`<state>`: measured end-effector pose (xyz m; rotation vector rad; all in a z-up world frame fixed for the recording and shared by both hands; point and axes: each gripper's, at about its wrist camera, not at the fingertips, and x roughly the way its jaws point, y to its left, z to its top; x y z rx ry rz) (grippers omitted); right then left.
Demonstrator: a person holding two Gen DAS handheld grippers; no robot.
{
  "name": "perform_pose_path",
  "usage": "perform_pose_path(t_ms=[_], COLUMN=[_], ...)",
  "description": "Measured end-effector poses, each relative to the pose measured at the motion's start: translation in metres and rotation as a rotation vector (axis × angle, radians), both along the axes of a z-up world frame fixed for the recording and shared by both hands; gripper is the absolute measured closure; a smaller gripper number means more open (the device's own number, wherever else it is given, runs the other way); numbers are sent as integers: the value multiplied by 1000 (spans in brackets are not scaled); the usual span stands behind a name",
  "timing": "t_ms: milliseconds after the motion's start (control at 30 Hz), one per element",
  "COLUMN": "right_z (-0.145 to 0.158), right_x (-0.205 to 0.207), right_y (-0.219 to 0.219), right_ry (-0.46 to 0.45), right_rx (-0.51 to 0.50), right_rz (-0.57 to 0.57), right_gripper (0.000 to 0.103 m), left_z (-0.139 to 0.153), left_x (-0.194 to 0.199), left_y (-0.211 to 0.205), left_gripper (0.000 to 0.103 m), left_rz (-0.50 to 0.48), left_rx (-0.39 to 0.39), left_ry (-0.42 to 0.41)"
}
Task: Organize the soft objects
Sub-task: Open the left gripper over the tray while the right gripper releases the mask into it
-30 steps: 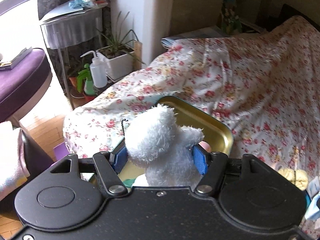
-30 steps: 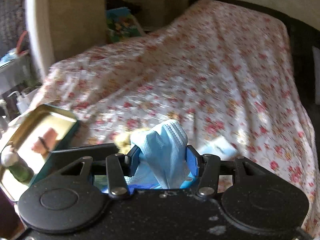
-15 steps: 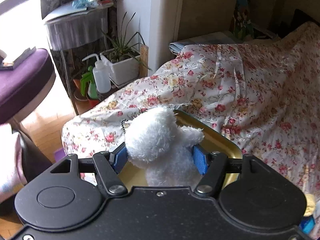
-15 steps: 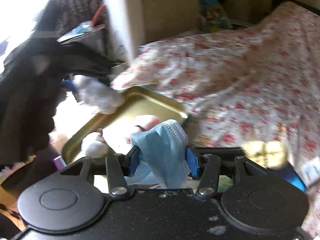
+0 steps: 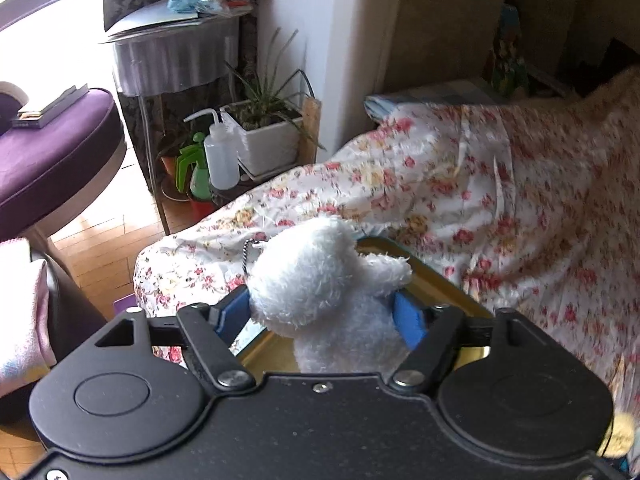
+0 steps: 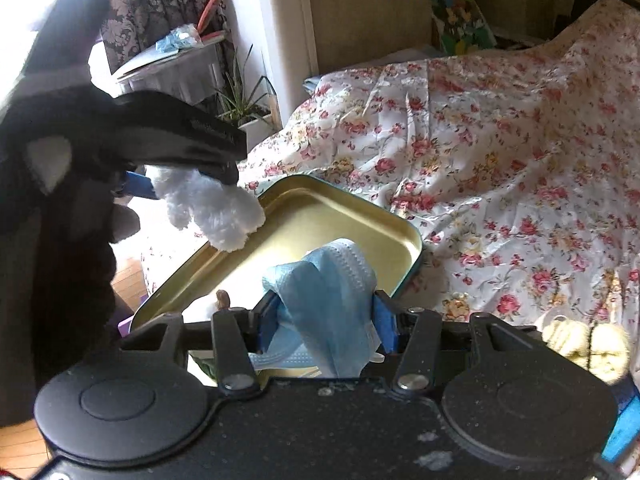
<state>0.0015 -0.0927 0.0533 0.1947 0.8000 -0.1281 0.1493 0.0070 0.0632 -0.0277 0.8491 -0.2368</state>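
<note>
A fluffy white plush toy (image 5: 312,280) sits between the blue pads of my left gripper (image 5: 320,312). Its jaws are opening, though the pads still touch the fluff. In the right wrist view the plush toy (image 6: 212,208) hangs under the left gripper (image 6: 184,184), over the near-left rim of an open gold tin (image 6: 416,248) lying on the flowered bedspread (image 6: 500,160). My right gripper (image 6: 326,316) is shut on a crumpled blue face mask (image 6: 328,292), held above the tin's near end. In the left wrist view the tin (image 5: 440,280) shows only past the plush toy.
A yellow plush (image 6: 584,344) lies on the bed to the right of the tin. Left of the bed, on a wooden floor, stand a white plant pot (image 5: 268,144), a squeeze bottle (image 5: 218,156), a metal side table (image 5: 172,60) and a purple seat (image 5: 52,152).
The right gripper has swung left with the mask, from over the bed to above the tin. The left gripper's pads have spread slightly around the plush toy.
</note>
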Motion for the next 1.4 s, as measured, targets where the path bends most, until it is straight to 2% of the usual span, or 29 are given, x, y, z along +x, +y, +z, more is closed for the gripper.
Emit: perform_pose_path(t_ms=[167,500,533,633,1000,1200,1400], right_z=[-13,-21,-21,-18,-12,-13,-14], right_x=[10,17,18,17,0,-19,-44], right_y=[10,20,21,24,13,4,-12], right_ry=[30,53,50,31,27,42,52], right_rx=[1,-4,-2,-6,-14,-23,-34], right_rz=[21,31,35,59,41,10,-60], right_gripper=[54,52,49,29,28,26,25], left_z=[6,7,6,6,3,4,7], left_x=[-4,-4,-5,-7,-10,-20,-38], left_y=[3,6,6,5,7,0,-10], left_gripper=[23,20,20,20,20,18,17], left_rz=[5,34,33,30,35,-16,-114], left_rx=[-18,-20,-13,6,53,95,111], left_ry=[-38,-49,-52,-61,-62,-62,-64])
